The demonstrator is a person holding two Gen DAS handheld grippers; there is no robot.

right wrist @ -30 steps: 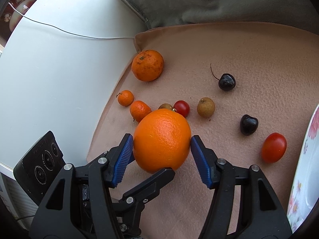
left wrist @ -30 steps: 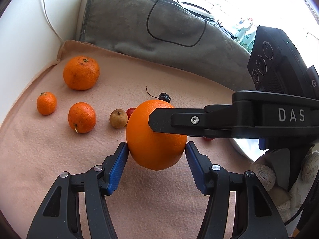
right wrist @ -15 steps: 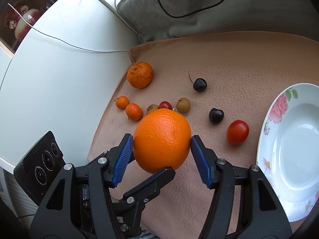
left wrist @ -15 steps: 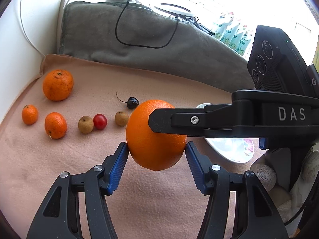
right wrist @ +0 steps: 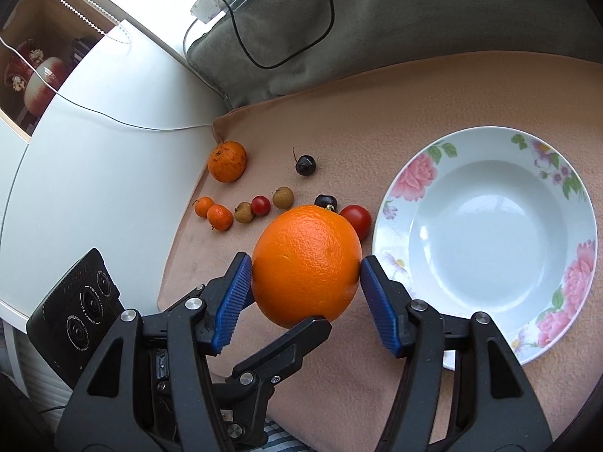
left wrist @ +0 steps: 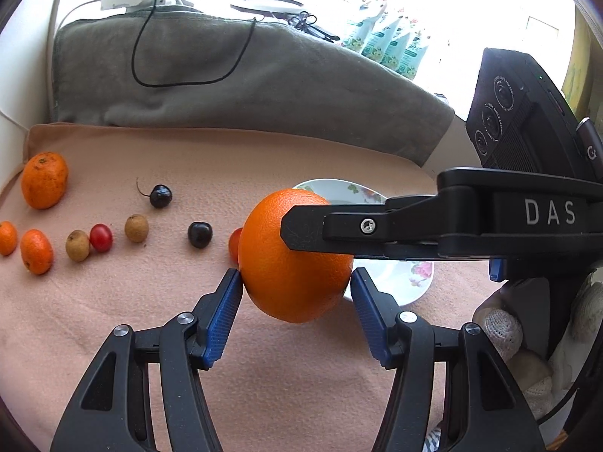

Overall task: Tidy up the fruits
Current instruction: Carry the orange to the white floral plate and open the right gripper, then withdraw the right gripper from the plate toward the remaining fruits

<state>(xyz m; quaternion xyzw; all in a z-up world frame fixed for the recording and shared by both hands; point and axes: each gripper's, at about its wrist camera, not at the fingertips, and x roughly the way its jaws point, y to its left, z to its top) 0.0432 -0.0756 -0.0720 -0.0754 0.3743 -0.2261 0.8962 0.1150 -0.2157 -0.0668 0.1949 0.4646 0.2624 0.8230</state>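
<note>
right wrist: big orange (right wrist: 306,263), long axis upright

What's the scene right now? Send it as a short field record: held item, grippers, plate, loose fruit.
held item: large round orange, off the cloth
left gripper: jaws shut on the orange
right gripper: jaws shut on the orange
plate: white floral ceramic plate, nothing in it
surface: peach fleece cloth
loose fruit: speckled mandarin, two dark cherries, two red tomatoes, other small fruits
</note>
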